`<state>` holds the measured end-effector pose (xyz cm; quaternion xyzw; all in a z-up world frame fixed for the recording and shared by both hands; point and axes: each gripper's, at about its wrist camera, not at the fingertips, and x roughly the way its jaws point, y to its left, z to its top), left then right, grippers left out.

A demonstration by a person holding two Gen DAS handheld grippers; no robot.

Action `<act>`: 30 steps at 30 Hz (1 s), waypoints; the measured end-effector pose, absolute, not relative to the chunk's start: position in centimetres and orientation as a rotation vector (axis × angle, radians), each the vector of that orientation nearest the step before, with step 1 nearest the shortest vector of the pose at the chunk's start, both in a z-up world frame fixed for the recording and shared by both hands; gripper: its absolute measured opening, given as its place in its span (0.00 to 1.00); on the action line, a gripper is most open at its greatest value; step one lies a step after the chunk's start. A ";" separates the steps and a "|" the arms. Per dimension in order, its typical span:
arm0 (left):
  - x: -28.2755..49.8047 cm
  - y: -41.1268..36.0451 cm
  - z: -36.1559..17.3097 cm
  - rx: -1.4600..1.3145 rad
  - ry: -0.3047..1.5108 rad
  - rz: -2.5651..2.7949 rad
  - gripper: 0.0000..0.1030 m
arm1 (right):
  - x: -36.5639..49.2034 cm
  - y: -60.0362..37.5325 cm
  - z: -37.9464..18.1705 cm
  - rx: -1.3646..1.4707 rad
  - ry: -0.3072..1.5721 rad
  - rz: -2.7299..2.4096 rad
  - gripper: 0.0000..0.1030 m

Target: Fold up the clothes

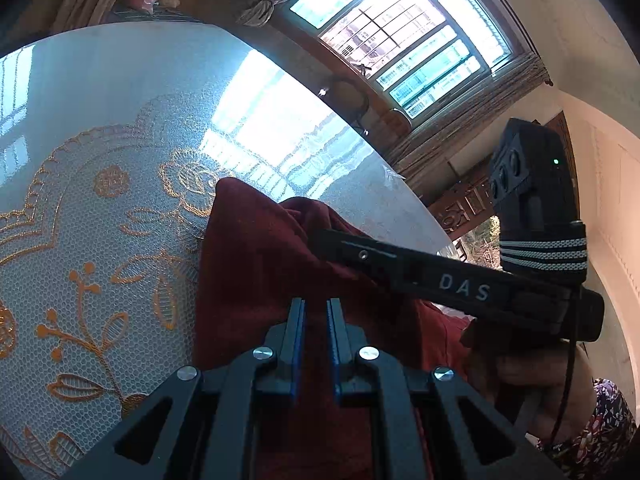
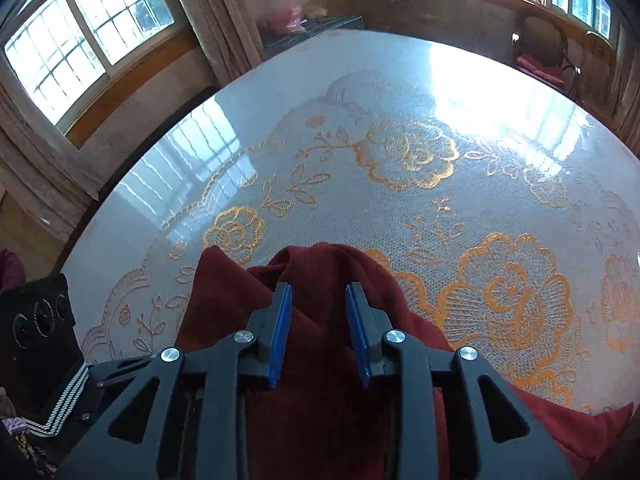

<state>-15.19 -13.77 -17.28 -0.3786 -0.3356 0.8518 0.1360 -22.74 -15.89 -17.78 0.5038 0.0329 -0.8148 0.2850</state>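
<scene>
Your left gripper (image 1: 316,308) has its fingers narrowed onto a fold of the dark red garment (image 1: 256,264) bunched at the desk's (image 2: 360,92) near edge, while your right gripper (image 2: 319,300) hovers partly open over it.

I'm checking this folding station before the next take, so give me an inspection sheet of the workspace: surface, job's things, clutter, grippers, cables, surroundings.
Surface: table under a glossy white lace cloth with gold flowers; strong window glare.
Job's things: one dark red garment, bunched at the near edge, not yet folded flat.
Clutter: nothing seen on the table beyond the garment.
Grippers: left hand-held gripper nearly shut, red cloth between its fingers; right hand-held gripper open above the garment, pads clear of the cloth.
Cables: a thin black cable hangs by the right hand-held gripper's handle in the left wrist view.
Surroundings: barred windows, curtains, a chair with a red cushion, a pink bag beyond the table.
</scene>
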 end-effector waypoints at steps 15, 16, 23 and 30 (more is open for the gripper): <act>-15.6 -9.7 -12.8 -1.085 -0.725 2.425 0.15 | -11.5 2.5 -13.6 1.411 -0.301 -2.476 0.39; -16.1 -8.9 -12.4 -1.094 -0.700 2.422 0.16 | -11.5 3.1 -14.9 1.435 -0.371 -2.469 0.39; -19.9 -4.5 -15.0 -1.383 -0.656 2.309 0.15 | -11.8 2.7 -18.0 1.416 -0.641 -2.387 0.37; -18.6 -3.4 -13.9 -1.371 -0.497 2.400 0.05 | -12.6 3.1 -15.6 1.361 -0.545 -2.492 0.09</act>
